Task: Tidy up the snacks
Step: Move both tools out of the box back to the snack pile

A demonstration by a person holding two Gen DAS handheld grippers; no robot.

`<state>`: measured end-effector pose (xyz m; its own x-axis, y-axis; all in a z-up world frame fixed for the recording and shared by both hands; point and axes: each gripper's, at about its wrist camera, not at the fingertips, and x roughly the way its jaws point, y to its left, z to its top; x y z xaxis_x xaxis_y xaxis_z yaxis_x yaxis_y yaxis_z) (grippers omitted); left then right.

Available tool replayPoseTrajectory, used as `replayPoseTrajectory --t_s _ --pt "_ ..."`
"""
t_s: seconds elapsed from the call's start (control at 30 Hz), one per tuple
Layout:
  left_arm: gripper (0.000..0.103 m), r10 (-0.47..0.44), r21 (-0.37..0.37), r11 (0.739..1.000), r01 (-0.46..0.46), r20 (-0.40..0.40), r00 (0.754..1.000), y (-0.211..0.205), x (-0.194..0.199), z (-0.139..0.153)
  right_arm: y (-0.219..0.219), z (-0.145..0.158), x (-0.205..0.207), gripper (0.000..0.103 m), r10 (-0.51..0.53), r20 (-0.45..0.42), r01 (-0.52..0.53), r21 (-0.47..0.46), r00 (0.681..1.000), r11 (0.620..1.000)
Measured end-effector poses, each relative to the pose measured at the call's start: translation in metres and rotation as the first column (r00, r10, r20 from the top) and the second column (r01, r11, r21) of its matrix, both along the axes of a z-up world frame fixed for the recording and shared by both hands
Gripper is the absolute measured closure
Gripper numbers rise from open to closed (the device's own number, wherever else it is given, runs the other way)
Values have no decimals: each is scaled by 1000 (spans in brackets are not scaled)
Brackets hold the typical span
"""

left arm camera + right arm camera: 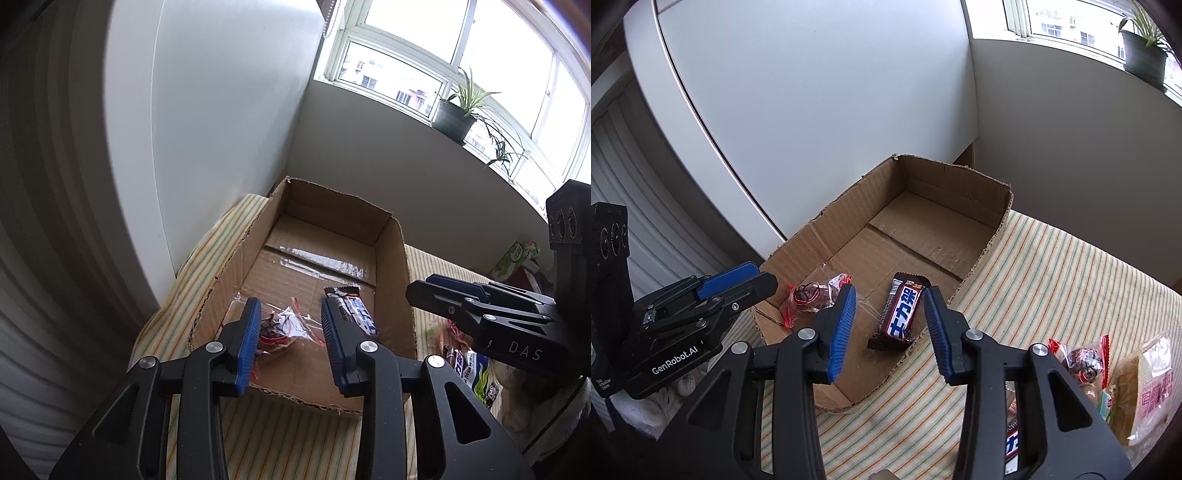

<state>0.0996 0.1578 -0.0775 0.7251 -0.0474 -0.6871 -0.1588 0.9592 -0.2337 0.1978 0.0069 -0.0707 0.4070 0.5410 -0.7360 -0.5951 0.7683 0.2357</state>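
An open cardboard box (pixel 395 280) (pixel 960 184) stands on a striped cloth. Inside lie a clear-wrapped dark snack with red trim (pixel 280 326) (pixel 812 295) and a brown chocolate bar with a blue and white label (pixel 356 310) (pixel 903 314). My left gripper (pixel 290 314) is open and empty, above the box's near end over the clear-wrapped snack. My right gripper (pixel 890 299) is open and empty, above the chocolate bar. Each gripper shows in the other's view: the right (pixel 439 291), the left (pixel 753 280).
More wrapped snacks lie on the striped cloth (pixel 1052 280) right of the box: a red-trimmed one (pixel 1082 360), a pale packet (pixel 1148 387), another bar (pixel 1012 443). A white cabinet (pixel 812 110) stands behind the box. A potted plant (pixel 458 114) sits on the window sill.
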Motion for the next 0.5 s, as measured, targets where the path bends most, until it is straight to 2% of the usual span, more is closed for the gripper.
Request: replayPoseTrajectory --t_s 0.23,0.3,0.4,0.5 --pt "71 -31 3 1000 31 34 999 -19 -19 16 -41 25 -23 61 -35 38 35 4 999 999" --pt "71 -44 1 999 44 46 998 -27 -26 21 -56 30 -30 50 -47 50 47 5 998 999" --pt "71 -69 2 998 69 57 996 -39 -34 26 -81 35 -41 42 -57 63 56 14 996 998" --pt "71 -96 -2 995 97 61 994 -52 -40 28 -105 37 -52 40 -77 77 77 1 994 997"
